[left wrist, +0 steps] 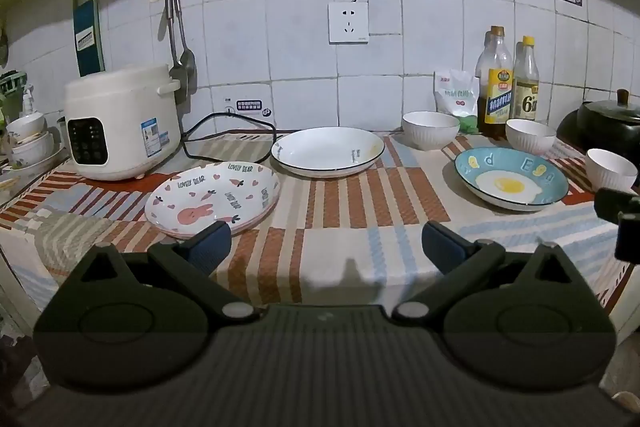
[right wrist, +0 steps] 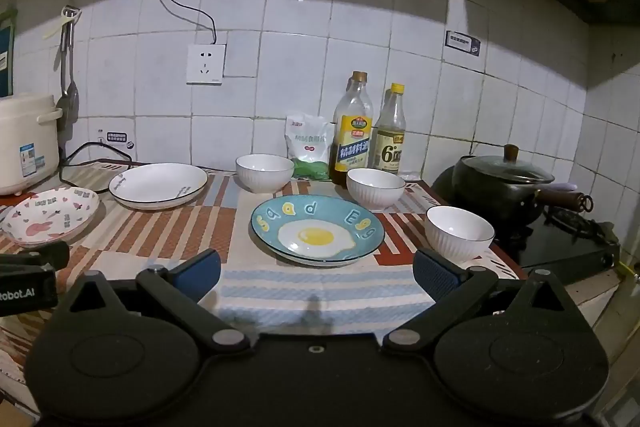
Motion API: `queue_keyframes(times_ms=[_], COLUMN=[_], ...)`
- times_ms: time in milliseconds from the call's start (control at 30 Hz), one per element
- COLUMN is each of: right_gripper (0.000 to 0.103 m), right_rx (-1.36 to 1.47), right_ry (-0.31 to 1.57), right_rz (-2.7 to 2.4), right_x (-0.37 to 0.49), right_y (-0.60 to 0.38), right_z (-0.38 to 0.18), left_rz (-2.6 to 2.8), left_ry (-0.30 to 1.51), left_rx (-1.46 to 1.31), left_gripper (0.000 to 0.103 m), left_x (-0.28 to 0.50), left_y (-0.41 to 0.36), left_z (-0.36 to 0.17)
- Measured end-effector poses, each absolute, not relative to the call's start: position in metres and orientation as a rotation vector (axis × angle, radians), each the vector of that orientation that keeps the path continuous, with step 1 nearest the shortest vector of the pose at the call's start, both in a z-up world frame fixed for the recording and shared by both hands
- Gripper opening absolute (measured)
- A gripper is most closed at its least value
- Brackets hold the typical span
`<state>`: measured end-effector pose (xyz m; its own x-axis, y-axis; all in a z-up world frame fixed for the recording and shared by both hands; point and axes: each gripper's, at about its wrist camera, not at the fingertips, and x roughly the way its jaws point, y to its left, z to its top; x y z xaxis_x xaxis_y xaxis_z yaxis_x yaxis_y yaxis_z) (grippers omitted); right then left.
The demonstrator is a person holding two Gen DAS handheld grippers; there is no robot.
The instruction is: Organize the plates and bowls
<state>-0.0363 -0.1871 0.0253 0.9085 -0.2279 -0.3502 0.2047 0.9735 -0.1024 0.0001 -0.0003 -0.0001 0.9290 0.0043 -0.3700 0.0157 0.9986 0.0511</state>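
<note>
Over the tabletop (left wrist: 320,211), both grippers hover level, fingers spread wide and holding nothing.

From the left gripper (left wrist: 326,241), the pink rabbit plate (left wrist: 212,197) sits at 10 o'clock, the white plate (left wrist: 328,151) at 12; from the right gripper (right wrist: 316,273), the egg plate (right wrist: 318,229) sits at 12, three white bowls (right wrist: 264,171) behind. A rice cooker (right wrist: 24,143) is cut off at 9.

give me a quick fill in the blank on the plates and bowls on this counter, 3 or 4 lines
1. The blue plate has a fried ____ painted on it.
2. The number of white ribbed bowls on the cloth near the bottles is ____.
3. The pink rabbit plate sits just in front of the white rice ____.
4. Both the left gripper and the right gripper have their fingers ____ and hold nothing.

Missing words: egg; three; cooker; open
</note>
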Motion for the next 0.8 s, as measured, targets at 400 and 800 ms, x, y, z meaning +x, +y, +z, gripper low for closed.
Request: queue_keyframes(times_ms=[400,800], right_gripper=[0.103,0.103], right_rx=[-0.059,-0.072], right_ry=[0.366,0.372], right_rz=[-0.22,-0.214], right_x=[-0.037,-0.035], right_y=[-0.189,-0.184], right_z=[0.022,0.021], left_rz=[-0.01,-0.043], left_ry=[0.409,0.43], left_rx=[0.025,-0.007], left_gripper=[0.103,0.103], left_x=[0.0,0.002], left_y=[0.012,0.021], left_z=[-0.009,-0.003])
